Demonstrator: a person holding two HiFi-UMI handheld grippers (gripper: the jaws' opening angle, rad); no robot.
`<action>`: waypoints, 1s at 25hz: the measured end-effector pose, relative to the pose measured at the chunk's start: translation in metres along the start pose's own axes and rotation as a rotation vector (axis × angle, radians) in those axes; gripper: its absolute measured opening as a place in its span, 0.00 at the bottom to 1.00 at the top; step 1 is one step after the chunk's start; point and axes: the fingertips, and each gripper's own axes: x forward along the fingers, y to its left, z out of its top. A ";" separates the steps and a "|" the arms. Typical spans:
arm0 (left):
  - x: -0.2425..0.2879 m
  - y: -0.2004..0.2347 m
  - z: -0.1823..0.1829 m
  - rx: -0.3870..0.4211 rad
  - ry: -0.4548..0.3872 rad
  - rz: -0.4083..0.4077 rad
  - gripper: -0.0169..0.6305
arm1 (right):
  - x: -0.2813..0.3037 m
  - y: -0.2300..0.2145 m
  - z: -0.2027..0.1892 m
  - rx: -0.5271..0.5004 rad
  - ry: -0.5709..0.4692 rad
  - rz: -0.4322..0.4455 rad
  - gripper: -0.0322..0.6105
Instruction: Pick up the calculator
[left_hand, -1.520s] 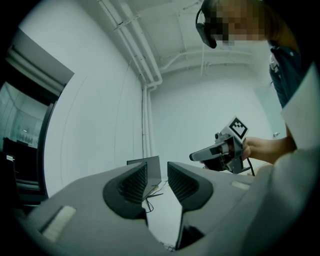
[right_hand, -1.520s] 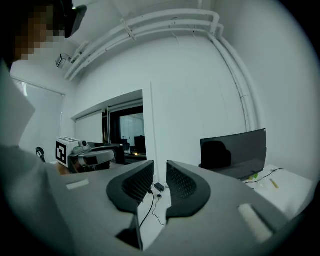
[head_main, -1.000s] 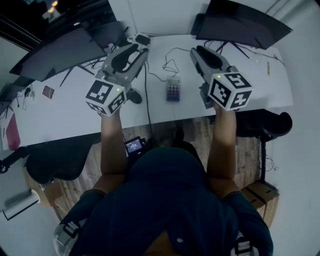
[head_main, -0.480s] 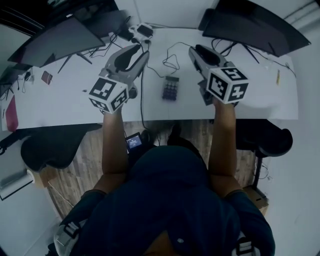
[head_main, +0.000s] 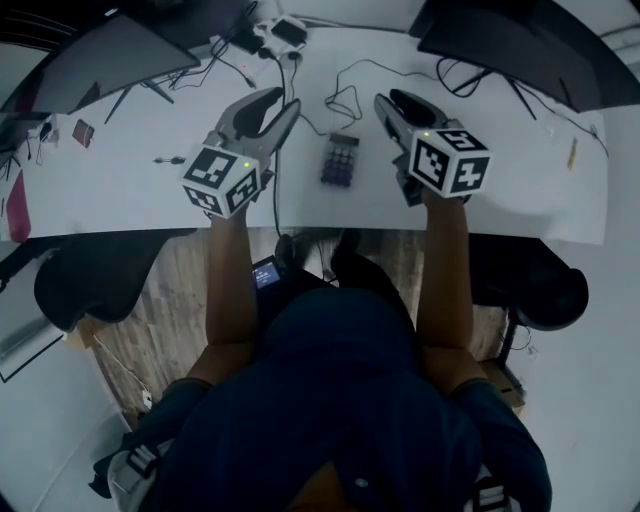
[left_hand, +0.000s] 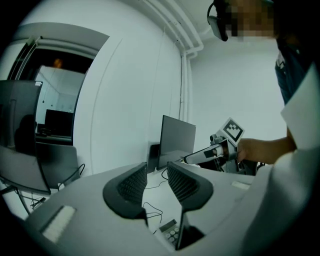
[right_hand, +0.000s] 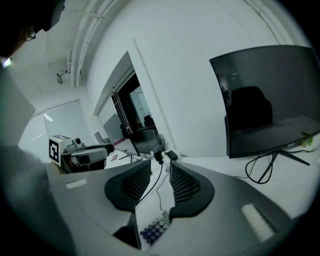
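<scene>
White worktop (head_main: 120, 200), dim light, fine detail is poor. Calculator (head_main: 339, 160) lies flat near the front edge, about mid-width, between the two grippers and touching neither. Keys show only as a grid of dots. Its display end faces the back edge, and nothing on it is readable.

Left gripper (head_main: 274, 100) hangs over the worktop just left of the calculator. Jaws stand apart by a narrow gap, nothing between them. In the left gripper view only part of the calculator shows below the jaws; one jaw cuts off the rest.

Right gripper (head_main: 392, 100) hangs just right of the calculator. Jaws are opening, the gap is narrow, and nothing sits between the pads. A thin black cable (right_hand: 156, 176) shows through that gap in the right gripper view, but it lies on the worktop beyond, not in the grip. That view shows the calculator's keypad end low between the jaw roots, with the rest hidden by the gripper body.

Whether either gripper touches the worktop: cannot tell.

Right monitor (head_main: 520, 45) and left monitor (head_main: 100, 60) sit at the back corners, both cut off by the frame's top. The cable tangle at the back edge is too small to sort out. Person's torso (head_main: 340, 400) hides the floor below the front edge. A small lit screen (head_main: 266, 276) peeks out beside it, can't tell what it is.
</scene>
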 end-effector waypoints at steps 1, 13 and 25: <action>0.003 0.001 -0.007 -0.011 0.010 0.002 0.22 | 0.004 -0.003 -0.006 0.010 0.010 0.001 0.21; 0.033 0.004 -0.103 -0.163 0.145 0.001 0.23 | 0.043 -0.036 -0.096 0.139 0.166 0.016 0.25; 0.052 -0.003 -0.195 -0.302 0.279 -0.029 0.27 | 0.070 -0.045 -0.193 0.245 0.332 0.042 0.29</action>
